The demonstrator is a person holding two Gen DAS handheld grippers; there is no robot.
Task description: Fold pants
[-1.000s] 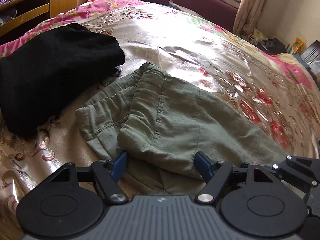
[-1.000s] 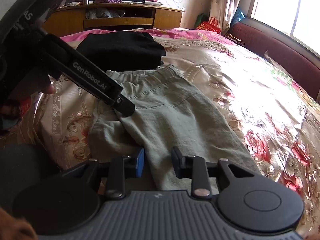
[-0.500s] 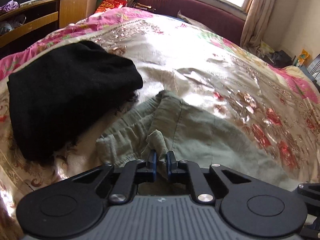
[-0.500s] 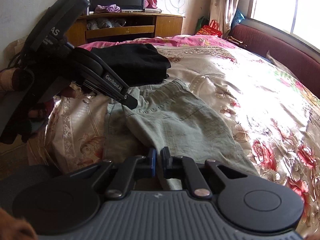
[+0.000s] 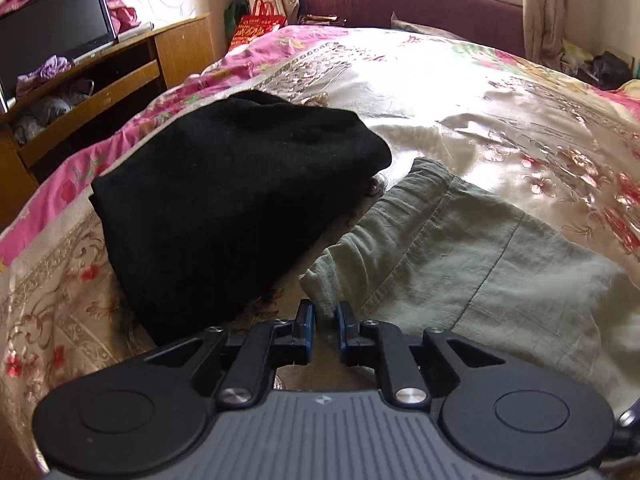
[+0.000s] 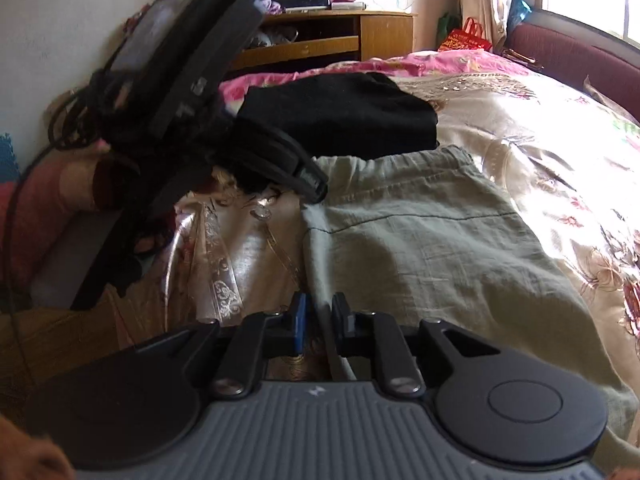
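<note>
Left wrist view. Left gripper (image 5: 324, 316) at bottom centre; jaws nearly together, pinching the near corner of the pants (image 5: 472, 264), having eased apart slightly just now with the cloth still between them. The pants are green and lie flat on the bedspread (image 5: 460, 96), filling the centre right and lower right of the frame. Waistband runs from the gripper up toward frame centre. A black garment (image 5: 224, 208), folded, sits left of centre, just beside the waistband; whether the two touch is unclear. Only this view shows the TV (image 5: 52, 32) on the wooden stand (image 5: 120, 76) at upper left in full, and the sofa (image 5: 416, 4) below the window at top.

Right wrist view. Right gripper (image 6: 319, 316) at bottom centre; jaws narrowly spaced, clamped on a folded edge of the pants (image 6: 440, 248), which passes up between the fingers. They have just been opening a little. Only this view shows the left gripper (image 6: 316, 184) from outside: its dark body fills the upper left, its tip on the pants' corner by the waistband. A sleeve (image 6: 52, 188) shows at the left edge. The black garment (image 6: 340, 112) lies beyond the waistband, upper centre.
</note>
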